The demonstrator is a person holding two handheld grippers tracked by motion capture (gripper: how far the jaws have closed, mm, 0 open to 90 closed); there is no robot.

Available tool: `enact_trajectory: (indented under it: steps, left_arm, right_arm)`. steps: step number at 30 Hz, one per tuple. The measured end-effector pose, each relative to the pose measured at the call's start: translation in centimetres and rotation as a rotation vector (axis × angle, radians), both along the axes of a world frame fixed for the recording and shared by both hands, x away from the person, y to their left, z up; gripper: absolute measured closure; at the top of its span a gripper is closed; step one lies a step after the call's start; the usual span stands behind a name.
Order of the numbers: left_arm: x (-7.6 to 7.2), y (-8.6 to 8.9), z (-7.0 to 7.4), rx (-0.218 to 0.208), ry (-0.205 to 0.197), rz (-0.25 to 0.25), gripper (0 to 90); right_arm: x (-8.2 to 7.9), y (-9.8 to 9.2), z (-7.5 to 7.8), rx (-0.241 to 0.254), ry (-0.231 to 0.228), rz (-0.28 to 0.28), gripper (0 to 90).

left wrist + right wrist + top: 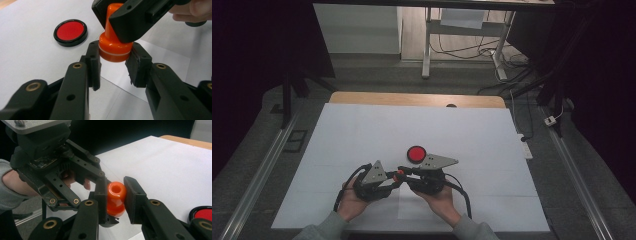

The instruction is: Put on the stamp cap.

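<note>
Closest to the person, both hands come in over the front edge of the counter (337, 120), the left gripper (388, 186) and the right gripper (403, 173) meeting nose to nose just above the white paper sheet (362, 140) that covers it. Between them is an orange stamp (113, 42), a glossy moulded plastic piece with a narrow rounded knob on top, a waisted neck and a wide round base ringed by a thin pale band. In the left gripper view its own fingers (93, 62) press on either side of that wide base, closed on it, while the right gripper's fingers clamp the neck from above. In the right gripper view the same stamp (115, 197) sits squeezed between that gripper's two flat black pads (133, 197), the dimpled top of the knob facing the camera, so both grippers are gripping the one stamp, left on the base and right on the handle. The stamp seems to be held just off the paper, though the angle makes that hard to be sure of. The fingers are matt black plastic bars with brass-coloured pivot bushings, and each gripper carries a grey three-cornered metal plate. A little beyond the grippers, a round ink pad (416, 154) lies flat on the paper, a shiny black shallow dish with a bright red centre, apart from the stamp. Farther still, the bare wooden back edge of the counter shows past the paper.
</note>
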State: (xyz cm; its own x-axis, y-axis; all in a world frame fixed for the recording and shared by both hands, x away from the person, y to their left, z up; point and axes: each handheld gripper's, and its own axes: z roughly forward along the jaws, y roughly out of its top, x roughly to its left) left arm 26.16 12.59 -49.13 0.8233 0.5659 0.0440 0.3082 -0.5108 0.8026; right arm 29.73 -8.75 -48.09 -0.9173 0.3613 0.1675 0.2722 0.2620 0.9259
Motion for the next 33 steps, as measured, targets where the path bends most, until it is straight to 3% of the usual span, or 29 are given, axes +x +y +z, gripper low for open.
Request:
enact_trajectory:
  steps: [10, 23, 33]
  left_arm:
    - [0.11, 0.01, -0.26, 0.005, 0.023, -0.003, 64.8]
    - [0.05, 0.13, -0.21, -0.024, -0.016, 0.004, 63.7]
    - [0.09, -0.18, -0.40, -0.013, -0.012, 0.002, 52.8]
  right_arm:
    - [-0.22, 0.08, -0.54, -0.007, -0.016, -0.003, 73.1]
    - [0.07, -0.04, -0.08, 0.016, -0.009, -0.005, 72.8]
    - [-0.04, 0.08, -0.19, 0.010, -0.014, -0.009, 72.7]
